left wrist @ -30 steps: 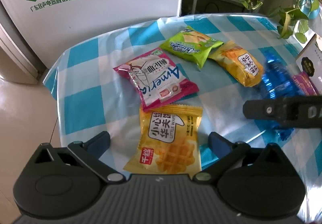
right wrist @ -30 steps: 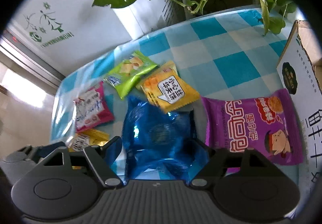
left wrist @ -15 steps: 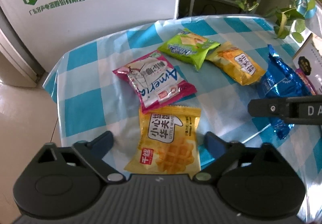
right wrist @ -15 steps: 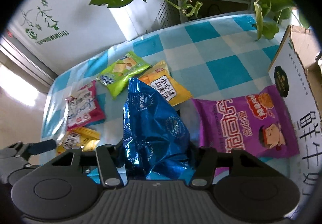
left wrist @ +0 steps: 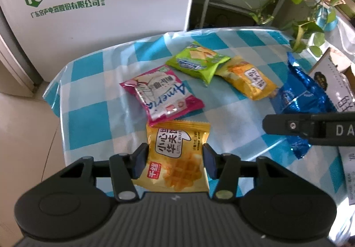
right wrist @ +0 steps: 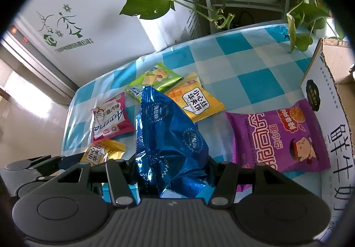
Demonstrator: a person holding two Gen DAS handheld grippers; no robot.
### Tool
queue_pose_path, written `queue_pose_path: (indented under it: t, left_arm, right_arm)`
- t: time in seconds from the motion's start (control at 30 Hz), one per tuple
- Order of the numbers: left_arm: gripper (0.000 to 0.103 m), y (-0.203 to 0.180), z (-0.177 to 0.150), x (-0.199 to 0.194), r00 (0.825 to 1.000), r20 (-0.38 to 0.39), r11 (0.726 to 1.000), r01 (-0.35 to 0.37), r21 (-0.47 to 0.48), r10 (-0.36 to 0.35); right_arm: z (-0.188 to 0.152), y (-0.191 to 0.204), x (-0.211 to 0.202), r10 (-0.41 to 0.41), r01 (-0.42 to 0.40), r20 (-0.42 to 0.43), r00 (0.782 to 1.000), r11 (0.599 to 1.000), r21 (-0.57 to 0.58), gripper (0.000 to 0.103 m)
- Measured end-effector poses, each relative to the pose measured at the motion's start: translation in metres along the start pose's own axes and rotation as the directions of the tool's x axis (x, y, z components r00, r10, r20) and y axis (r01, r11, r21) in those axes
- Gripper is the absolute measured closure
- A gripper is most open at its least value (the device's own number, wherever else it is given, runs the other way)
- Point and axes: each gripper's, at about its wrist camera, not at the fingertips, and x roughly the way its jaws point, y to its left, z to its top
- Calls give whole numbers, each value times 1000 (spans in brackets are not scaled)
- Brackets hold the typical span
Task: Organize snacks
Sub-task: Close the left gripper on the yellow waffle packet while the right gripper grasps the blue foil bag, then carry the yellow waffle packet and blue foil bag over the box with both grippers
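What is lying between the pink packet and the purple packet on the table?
In the right wrist view, the blue packet, shut in the right gripper, stands between the pink packet and the purple packet.

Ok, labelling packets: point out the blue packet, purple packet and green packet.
blue packet (right wrist: 170,136), right wrist view, crumpled foil middle.
purple packet (right wrist: 277,136), right wrist view, printed front.
green packet (left wrist: 197,61), left wrist view, front face.

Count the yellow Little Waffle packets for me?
2: one waffle packet between the left hand-held gripper fingers, another beside the green packet. More may be hidden.
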Motion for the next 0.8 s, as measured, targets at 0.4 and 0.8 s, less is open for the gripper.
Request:
queue_pose_path:
  t: [0.4, 0.8]
  left_arm:
    - [52, -10, 0, -24, 997, 76, 1000, 19, 16, -20]
    - [52, -27, 9, -38, 986, 147, 997, 80, 4, -80]
  right_arm:
    - [-2, -1, -24, 31, -30, 54, 998, 999, -18, 42]
    - [5, -16, -65, 53, -56, 163, 985, 998, 14, 42]
